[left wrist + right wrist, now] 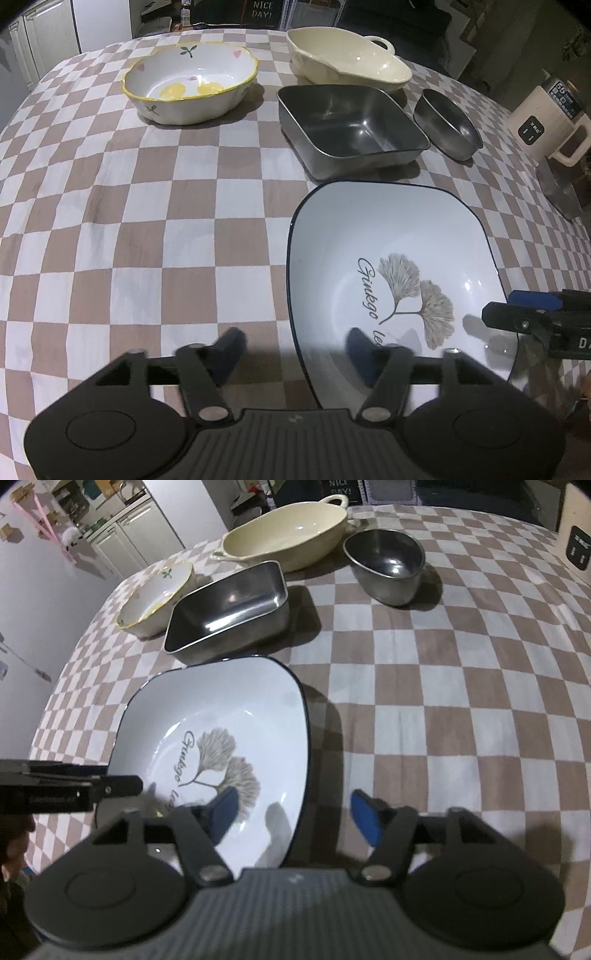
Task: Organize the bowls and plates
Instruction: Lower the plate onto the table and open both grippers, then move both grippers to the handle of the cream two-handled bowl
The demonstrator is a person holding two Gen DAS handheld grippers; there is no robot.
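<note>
Both hand-held grippers (295,347) (293,812) open astride plate (388,236) rim

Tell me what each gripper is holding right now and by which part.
Nothing is held. The left gripper and right gripper each straddle a side rim of the ginkgo plate, jaws open, pads clear.

Home kitchen; checkered tablecloth (147,221); white cabinets (122,542); kettle (546,114)

Tablecloth (147,229): brown-and-white check. Square plate (388,236) between the jaws: white, dark blue rim, grey-brown ginkgo leaves, dark script. Scalloped bowl (192,86) far ahead: white, yellow rim, yellow circles, pink hearts, green sprigs. Handled oval dish (347,61): cream. Square pan (351,122) and small bowl (448,123): steel grey. Gripper pads (364,821): blue.
</note>
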